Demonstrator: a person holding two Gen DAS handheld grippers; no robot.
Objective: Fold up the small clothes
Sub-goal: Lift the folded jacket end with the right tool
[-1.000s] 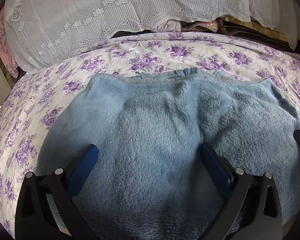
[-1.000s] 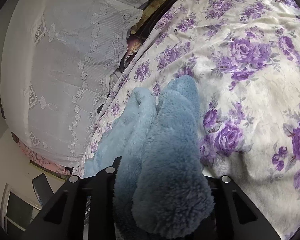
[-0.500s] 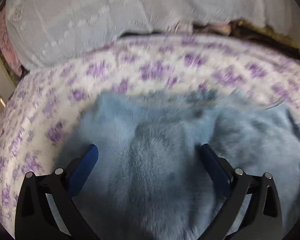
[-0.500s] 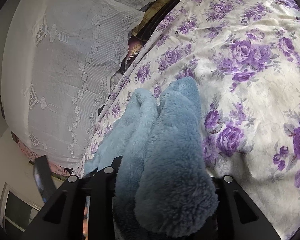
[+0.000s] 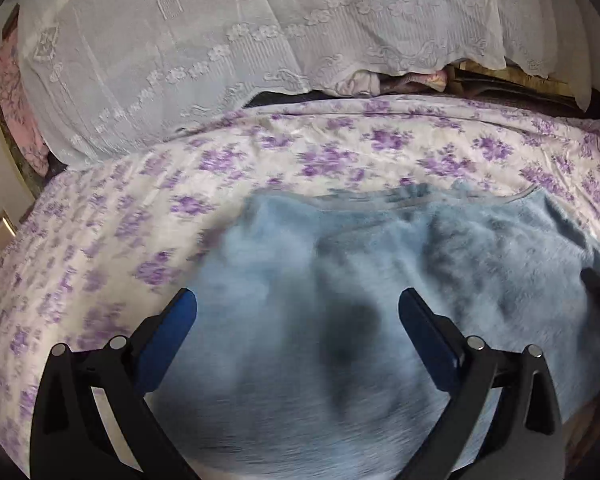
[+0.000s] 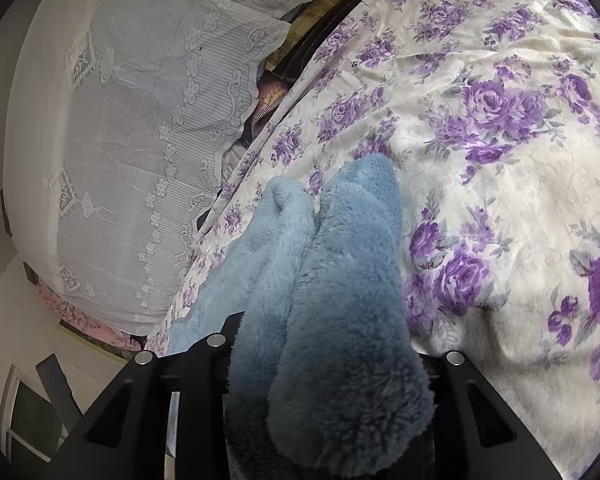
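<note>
spread across a bedsheet (image 5: 100,240) with purple flowers: a fluffy blue garment (image 5: 340,280), filling the lower middle of the left wrist view and reaching toward 3 o'clock, blurred, with a dark patch near its centre. left gripper (image 5: 298,312) at 6 o'clock of that view, jaws wide apart over the fleece, blue pads (image 5: 170,336) clear on both sides, gripping nothing. at 3 o'clock, a dark tip on the garment's edge, too small to identify.

in the right wrist view, right gripper (image 6: 324,364) at 6 o'clock, narrowed and clamped on a bunched fold of the same garment (image 6: 332,280); fingertips buried in the pile, unseen. two plush lobes bulging out from the jaws toward 12 o'clock, ends resting on the sheet (image 6: 500,140).

beyond the bed, from 9 to 12 o'clock in the right view and along 12 o'clock in the left, a white lace cloth (image 6: 120,140) draped over a bulky heap. under its hem, a glimpse of pink and dark fabrics (image 5: 400,82).
</note>
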